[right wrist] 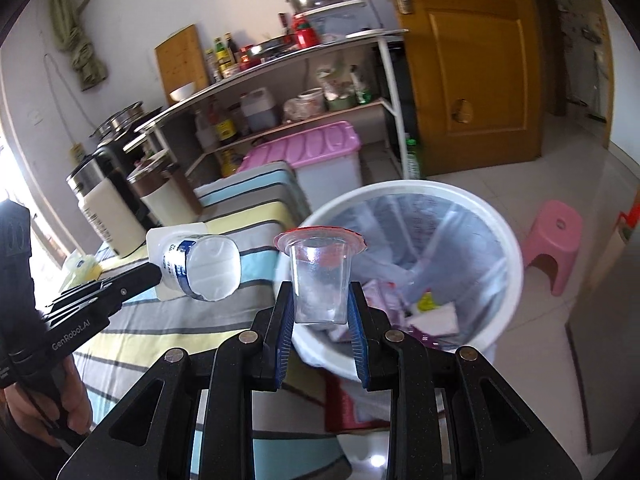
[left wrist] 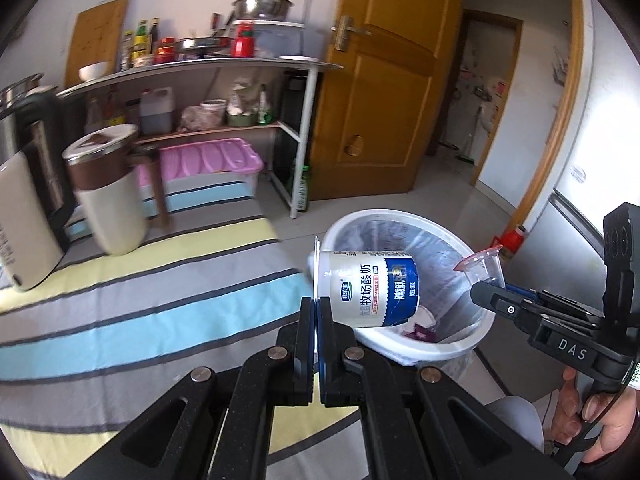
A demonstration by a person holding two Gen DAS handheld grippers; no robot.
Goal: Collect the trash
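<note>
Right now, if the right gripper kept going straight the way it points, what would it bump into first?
Probably the white trash bin: the right gripper, shut on the clear plastic cup, points toward its open top. Depth is hard to judge.

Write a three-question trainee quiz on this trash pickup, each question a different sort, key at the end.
1. True or false: the left claw pinches the yogurt cup by its rim.
2. What does the right claw hold? A) bottle B) clear cup C) bowl
3. Fill in: the bin is lined with a plastic ____.

Key: 1 true; 2 B, the clear cup; 3 bag.
</note>
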